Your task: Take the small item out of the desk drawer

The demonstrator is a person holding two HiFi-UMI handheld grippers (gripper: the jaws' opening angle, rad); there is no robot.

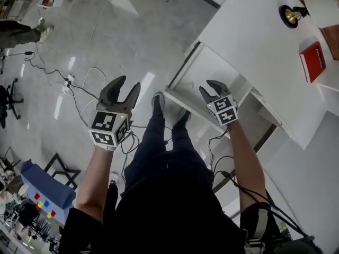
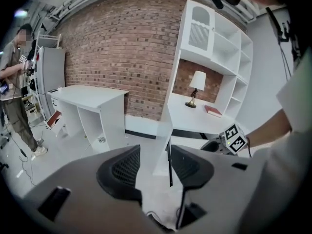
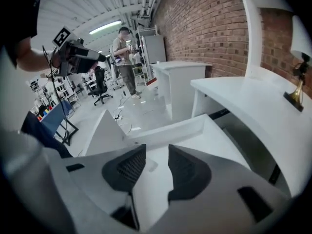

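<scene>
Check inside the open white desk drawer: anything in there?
Open white desk drawer: mostly bare white floor, plus one small pale patch seen between the jaws of the open right gripper, too faint to identify. The gripper body covers the drawer's near part.

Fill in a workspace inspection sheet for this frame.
Surface: white desk above grey floor.
Job's things: drawer open; pale patch inside, too faint to identify.
Clutter: lamp, red book on desk.
Grippers: left hand-held gripper open, empty, above floor; right hand-held gripper open, empty, aimed into drawer.
Cables: cables across floor.
Surroundings: brick wall, second desk, person standing.
</scene>
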